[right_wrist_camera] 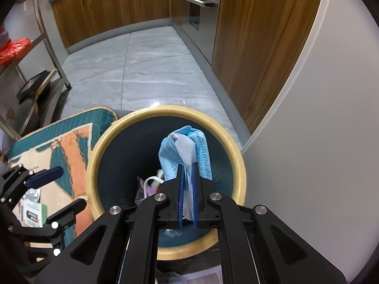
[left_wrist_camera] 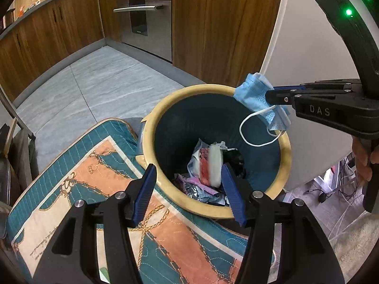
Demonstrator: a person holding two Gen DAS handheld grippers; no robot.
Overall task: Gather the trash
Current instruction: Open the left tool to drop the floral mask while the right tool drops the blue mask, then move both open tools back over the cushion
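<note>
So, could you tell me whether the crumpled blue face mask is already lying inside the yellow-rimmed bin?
No, the right gripper holds the mask above the bin.

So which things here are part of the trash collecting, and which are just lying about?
Part of the job:
- face mask, pinched in the right claw
- bin
- wrapper dropping past the open left claw
- trash at the bottom

Just lying about:
- patterned cushion
- oven
- green box

A pale blue face mask with white loops hangs over a cream-rimmed, dark teal bin; at nine o'clock, a teal-and-orange chain-patterned cushion.
</note>
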